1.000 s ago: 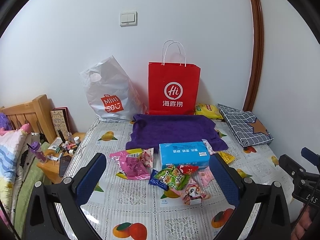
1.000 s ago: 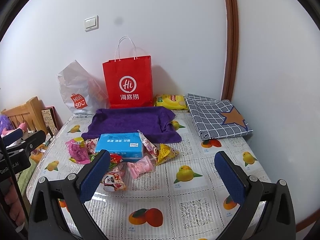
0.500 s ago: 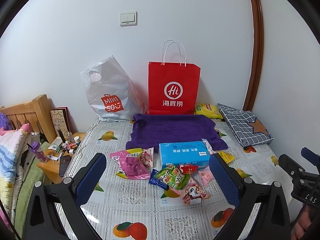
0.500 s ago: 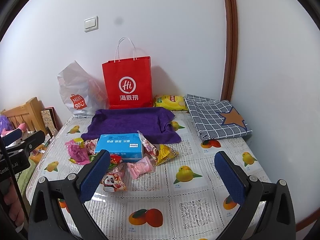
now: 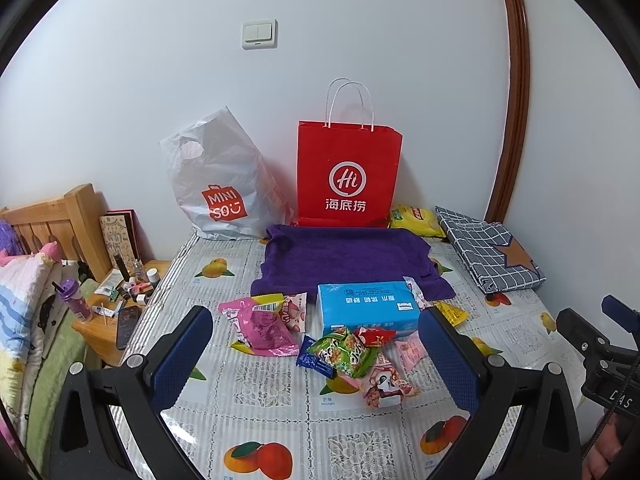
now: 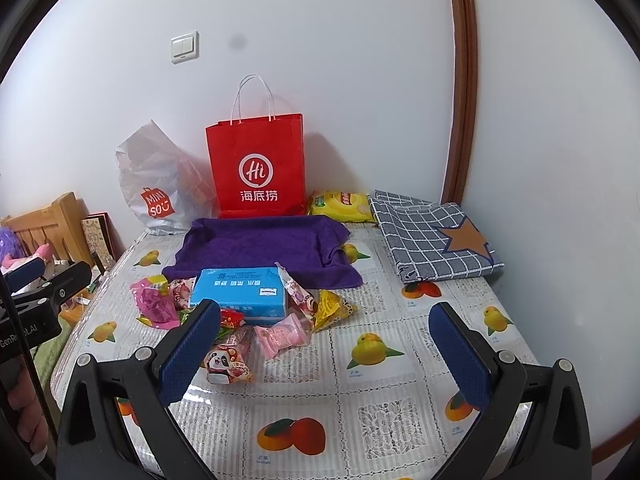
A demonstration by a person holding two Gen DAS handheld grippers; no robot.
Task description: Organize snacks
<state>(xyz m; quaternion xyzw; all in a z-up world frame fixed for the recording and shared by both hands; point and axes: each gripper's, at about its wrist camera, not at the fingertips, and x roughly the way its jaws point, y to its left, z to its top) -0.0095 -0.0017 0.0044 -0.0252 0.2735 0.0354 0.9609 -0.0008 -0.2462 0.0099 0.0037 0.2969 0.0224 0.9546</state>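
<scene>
Several snack packets lie in a loose pile on the fruit-print tablecloth [image 5: 280, 420]: a pink bag [image 5: 262, 330], a green packet [image 5: 344, 352], a panda packet [image 6: 226, 364], a pink sweet [image 6: 282, 336] and a yellow packet [image 6: 332, 308]. A blue tissue pack [image 5: 368, 306] lies behind them, in front of a purple towel [image 5: 344, 256]. A red paper bag [image 5: 348, 176] and a white plastic bag [image 5: 220, 184] stand at the wall. My left gripper [image 5: 316, 356] is open and empty, held above the pile. My right gripper [image 6: 324, 350] is open and empty, right of the pile.
A yellow chip bag [image 6: 340, 204] and a folded checked cloth [image 6: 432, 236] lie at the back right. Left of the table are a wooden nightstand [image 5: 100, 320] with small bottles and a phone, a wooden headboard [image 5: 52, 220] and bedding.
</scene>
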